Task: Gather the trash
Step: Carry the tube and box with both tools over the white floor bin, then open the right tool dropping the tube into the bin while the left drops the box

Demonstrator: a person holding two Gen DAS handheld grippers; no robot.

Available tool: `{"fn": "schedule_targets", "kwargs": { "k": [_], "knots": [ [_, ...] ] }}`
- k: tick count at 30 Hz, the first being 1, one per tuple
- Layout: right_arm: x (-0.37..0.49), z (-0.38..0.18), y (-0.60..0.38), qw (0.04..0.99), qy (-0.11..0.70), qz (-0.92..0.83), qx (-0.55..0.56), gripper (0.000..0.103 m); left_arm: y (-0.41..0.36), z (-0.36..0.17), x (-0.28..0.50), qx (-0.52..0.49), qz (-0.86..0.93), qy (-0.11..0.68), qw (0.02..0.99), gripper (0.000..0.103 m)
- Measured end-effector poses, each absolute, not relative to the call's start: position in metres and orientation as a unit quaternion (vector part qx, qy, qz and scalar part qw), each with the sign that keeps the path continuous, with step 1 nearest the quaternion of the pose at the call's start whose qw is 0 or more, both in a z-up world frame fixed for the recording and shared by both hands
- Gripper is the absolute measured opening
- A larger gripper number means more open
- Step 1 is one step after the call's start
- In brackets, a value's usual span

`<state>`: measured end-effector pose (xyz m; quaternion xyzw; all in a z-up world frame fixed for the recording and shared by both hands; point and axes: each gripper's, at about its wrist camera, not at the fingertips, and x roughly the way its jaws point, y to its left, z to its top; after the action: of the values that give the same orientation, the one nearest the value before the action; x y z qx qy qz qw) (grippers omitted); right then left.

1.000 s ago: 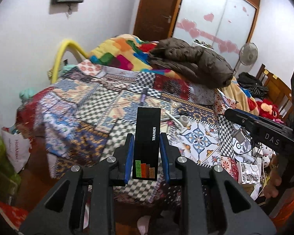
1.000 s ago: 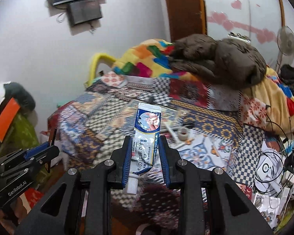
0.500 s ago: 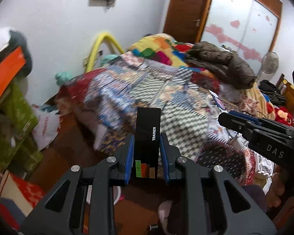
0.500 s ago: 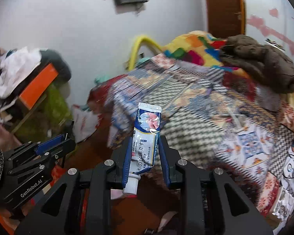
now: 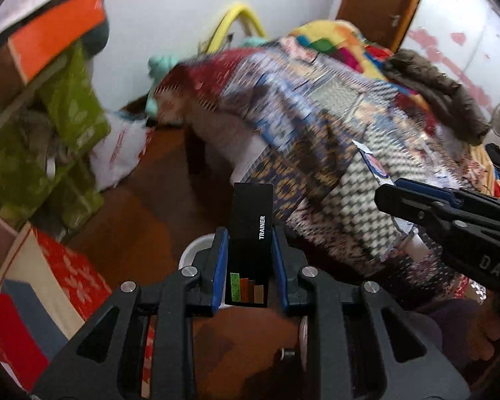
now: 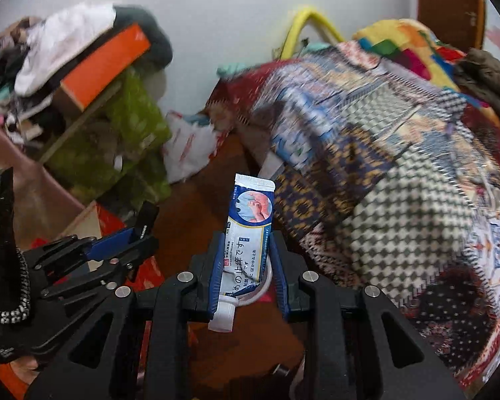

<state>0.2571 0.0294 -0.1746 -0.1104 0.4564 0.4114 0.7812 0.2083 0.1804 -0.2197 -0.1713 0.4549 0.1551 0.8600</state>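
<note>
My left gripper (image 5: pixel 249 260) is shut on a black box (image 5: pixel 250 233) marked TRAINER, held upright above the floor. My right gripper (image 6: pixel 246 260) is shut on a white and blue ointment tube (image 6: pixel 246 233), cap end down. A white round container (image 5: pixel 193 250) shows on the floor just behind the left fingers, mostly hidden; its rim (image 6: pixel 263 286) also shows behind the tube in the right wrist view. The right gripper appears at the right of the left wrist view (image 5: pixel 450 213), and the left gripper at the left of the right wrist view (image 6: pixel 93 260).
A bed with a patterned quilt (image 5: pixel 333 126) fills the right side. Green bags (image 5: pixel 66 116), an orange box (image 5: pixel 53 36) and a white plastic bag (image 5: pixel 120 153) pile up at the left. A red box (image 5: pixel 70 273) lies on the brown floor (image 5: pixel 150 220).
Both grippers have swung left and down, away from the bed top toward the floor beside it. The white container has come into view. Each still holds its item.
</note>
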Motion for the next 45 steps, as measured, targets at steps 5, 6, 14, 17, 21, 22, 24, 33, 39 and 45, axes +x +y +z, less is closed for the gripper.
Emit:
{"fn": "schedule_targets", "kwargs": {
  "k": [5, 6, 14, 17, 21, 22, 24, 33, 39, 45],
  "knots": [
    [0.257, -0.214, 0.060, 0.755, 0.495, 0.405, -0.145, 0.025, 0.199, -0.265, 0.210, -0.182, 0.167, 0.483, 0.840, 0.025],
    [0.258, -0.220, 0.063, 0.751, 0.501, 0.404, -0.146, 0.025, 0.200, -0.272, 0.210, -0.183, 0.169, 0.490, 0.835, 0.025],
    [0.271, -0.271, 0.092, 0.712, 0.561, 0.396, -0.146, 0.025, 0.218, -0.329, 0.221, -0.221, 0.166, 0.544, 0.792, 0.025],
    [0.275, -0.282, 0.099, 0.702, 0.573, 0.397, -0.146, 0.025, 0.223, -0.343, 0.226, -0.231, 0.167, 0.557, 0.780, 0.025],
    [0.278, -0.286, 0.108, 0.699, 0.571, 0.402, -0.156, 0.026, 0.229, -0.351, 0.231, -0.245, 0.167, 0.561, 0.773, 0.025],
    [0.279, -0.286, 0.111, 0.697, 0.570, 0.405, -0.159, 0.026, 0.231, -0.351, 0.232, -0.247, 0.166, 0.561, 0.773, 0.025],
    [0.279, -0.288, 0.115, 0.690, 0.572, 0.414, -0.160, 0.026, 0.233, -0.350, 0.234, -0.251, 0.164, 0.560, 0.772, 0.025],
    [0.283, -0.284, 0.114, 0.691, 0.573, 0.413, -0.154, 0.044, 0.237, -0.340, 0.233, -0.238, 0.177, 0.557, 0.776, 0.036],
    [0.279, -0.266, 0.099, 0.708, 0.552, 0.410, -0.159, 0.044, 0.234, -0.321, 0.222, -0.231, 0.187, 0.542, 0.786, 0.036],
    [0.268, -0.235, 0.079, 0.732, 0.511, 0.418, -0.171, 0.044, 0.219, -0.279, 0.211, -0.202, 0.196, 0.509, 0.813, 0.036]
  ]
}}
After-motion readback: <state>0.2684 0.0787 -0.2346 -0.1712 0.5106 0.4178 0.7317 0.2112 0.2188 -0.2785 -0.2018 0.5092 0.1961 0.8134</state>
